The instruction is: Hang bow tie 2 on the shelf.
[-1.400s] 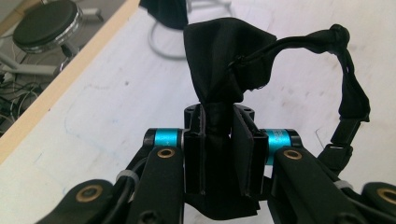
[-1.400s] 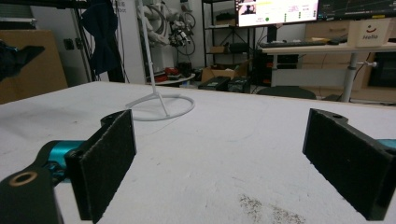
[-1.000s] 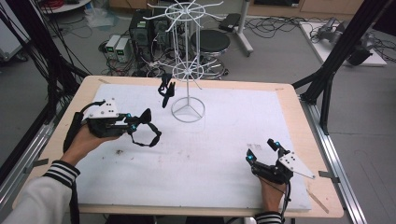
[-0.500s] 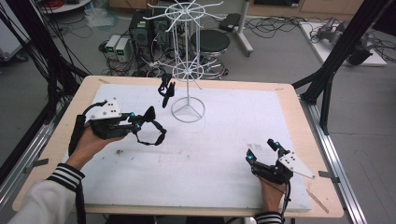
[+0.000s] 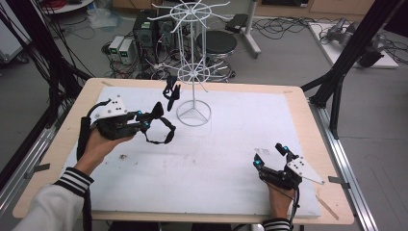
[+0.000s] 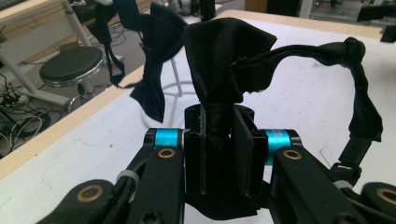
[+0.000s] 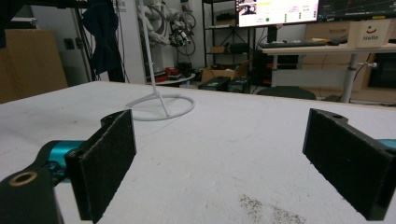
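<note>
Between left tool's (image 6: 219,154) jaws: bow tie (image 6: 224,65).

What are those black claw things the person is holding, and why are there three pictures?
Each claw is a hand-held gripper, a squeezing tool. One picture looks down from above the table; the other two come from small cameras riding on each gripper. On the white table cover stands a white wire rack with a dark bow tie hanging on it. The left hand-held gripper is shut on a second black bow tie, lifted off the table, its strap dangling. The right hand-held gripper rests open, holding nothing.
</note>
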